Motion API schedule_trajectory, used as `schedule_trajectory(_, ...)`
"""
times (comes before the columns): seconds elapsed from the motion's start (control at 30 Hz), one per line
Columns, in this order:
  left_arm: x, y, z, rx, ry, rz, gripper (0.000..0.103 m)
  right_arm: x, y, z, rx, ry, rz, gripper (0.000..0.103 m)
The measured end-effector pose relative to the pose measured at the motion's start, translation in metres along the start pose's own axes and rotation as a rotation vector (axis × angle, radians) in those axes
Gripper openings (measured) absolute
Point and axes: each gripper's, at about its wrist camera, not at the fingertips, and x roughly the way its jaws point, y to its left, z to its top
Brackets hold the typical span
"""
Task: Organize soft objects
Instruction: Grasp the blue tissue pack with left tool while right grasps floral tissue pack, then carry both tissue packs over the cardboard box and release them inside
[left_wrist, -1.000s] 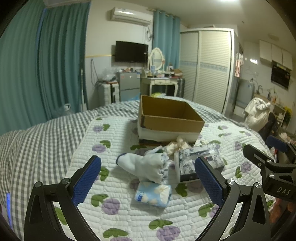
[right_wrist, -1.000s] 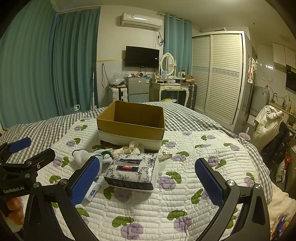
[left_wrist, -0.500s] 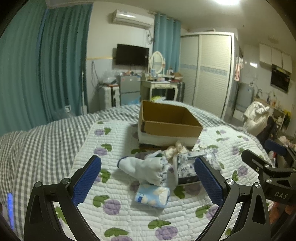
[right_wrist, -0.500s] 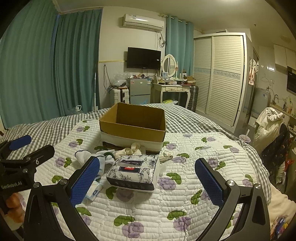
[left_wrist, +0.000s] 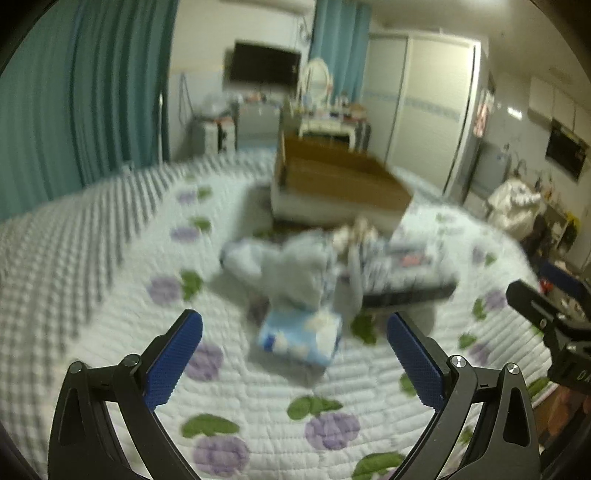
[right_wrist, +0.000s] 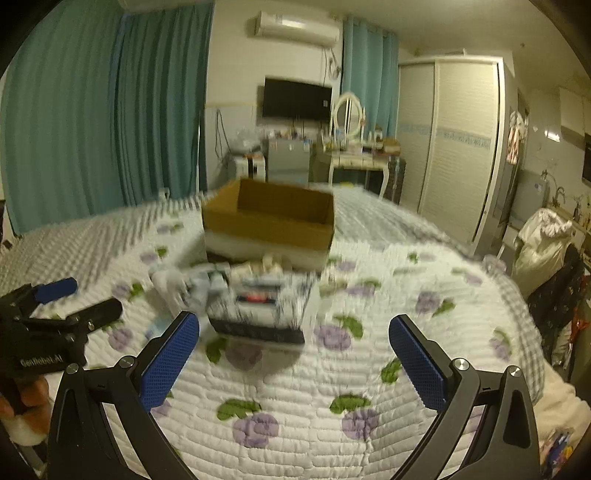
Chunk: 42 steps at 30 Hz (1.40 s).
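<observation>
An open cardboard box (left_wrist: 340, 184) (right_wrist: 269, 218) stands on the quilted bed. In front of it lie a white sock (left_wrist: 280, 266), a small light-blue tissue pack (left_wrist: 299, 339), a beige soft bundle (left_wrist: 354, 232) and a floral black-and-white tissue pack (left_wrist: 406, 269) (right_wrist: 262, 306). My left gripper (left_wrist: 293, 354) is open and empty, just short of the blue pack. My right gripper (right_wrist: 293, 350) is open and empty, just short of the floral pack. Both views are blurred by motion.
The bed has a white quilt with purple flowers (right_wrist: 332, 387) over a grey checked cover (left_wrist: 55, 258). Teal curtains, a TV, a dresser and a wardrobe stand behind. A chair with clothes (right_wrist: 543, 240) is at the right.
Both grippers have moved forward and down toward the pile; the objects appear larger and closer. Both stay open. Nothing on the bed has shifted.
</observation>
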Motion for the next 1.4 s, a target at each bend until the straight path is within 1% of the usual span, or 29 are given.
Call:
schedule_trajectory(0.07,0.023,-0.001,-0.013,0.010,0.050,0.002,0.097,0.020,0.000,-0.009,0.002,0.050,0.005,0.103)
schedule_trajectory(0.17,0.053,-0.001,-0.025,0.011,0.117,0.000,0.096,0.042,0.002,-0.017,0.005,0.088,0.029,0.103)
schedule_trajectory(0.3,0.075,0.001,-0.025,0.015,0.150,0.007,0.096,0.071,0.008,-0.014,-0.008,0.112,0.050,0.103)
schedule_trajectory(0.33,0.081,0.000,-0.024,0.019,0.161,0.020,0.091,0.080,0.010,-0.013,-0.008,0.121,0.058,0.103)
schedule_trajectory(0.37,0.086,-0.001,-0.023,0.032,0.170,0.029,0.091,0.091,0.011,-0.010,-0.006,0.138,0.067,0.103)
schedule_trajectory(0.43,0.093,0.001,-0.022,0.032,0.176,0.017,0.090,0.110,0.012,-0.007,0.019,0.179,0.108,0.103)
schedule_trajectory(0.47,0.094,0.003,-0.022,0.022,0.179,0.006,0.090,0.116,0.012,-0.006,0.029,0.184,0.120,0.103)
schedule_trajectory(0.53,0.093,0.003,-0.023,0.021,0.177,-0.022,0.077,0.131,0.014,-0.006,0.033,0.205,0.116,0.103)
schedule_trajectory(0.6,0.091,0.001,-0.023,0.029,0.173,-0.025,0.075,0.144,0.015,-0.008,0.024,0.227,0.100,0.103)
schedule_trajectory(0.63,0.090,0.000,-0.022,0.035,0.169,-0.023,0.074,0.147,0.015,-0.009,0.028,0.229,0.105,0.100)
schedule_trajectory(0.67,0.089,0.000,-0.022,0.038,0.167,-0.021,0.074,0.149,0.015,-0.010,0.039,0.229,0.116,0.095)
schedule_trajectory(0.73,0.086,0.000,-0.022,0.043,0.162,-0.015,0.074,0.151,0.016,-0.011,0.053,0.228,0.123,0.090)
schedule_trajectory(0.8,0.085,0.002,-0.020,0.044,0.159,-0.005,0.073,0.148,0.019,-0.013,0.041,0.222,0.109,0.083)
schedule_trajectory(0.87,0.077,0.003,-0.021,0.025,0.161,-0.016,0.073,0.142,0.021,-0.013,0.032,0.215,0.104,0.072)
schedule_trajectory(0.97,0.065,0.004,-0.021,0.017,0.147,-0.021,0.073,0.125,0.019,-0.015,0.052,0.198,0.117,0.064)
schedule_trajectory(1.07,0.050,-0.002,-0.022,0.059,0.148,0.010,0.073,0.098,0.011,-0.020,0.084,0.166,0.124,0.061)
schedule_trajectory(1.2,0.022,-0.009,-0.016,0.061,0.130,-0.022,0.073,0.059,0.002,-0.016,0.083,0.118,0.128,0.059)
schedule_trajectory(1.3,0.000,-0.015,-0.001,0.054,0.085,-0.039,0.073,0.032,-0.003,-0.002,0.065,0.072,0.125,0.059)
schedule_trajectory(1.4,-0.019,-0.023,0.031,0.068,0.016,-0.033,0.073,0.013,-0.012,0.023,0.064,0.021,0.137,0.059)
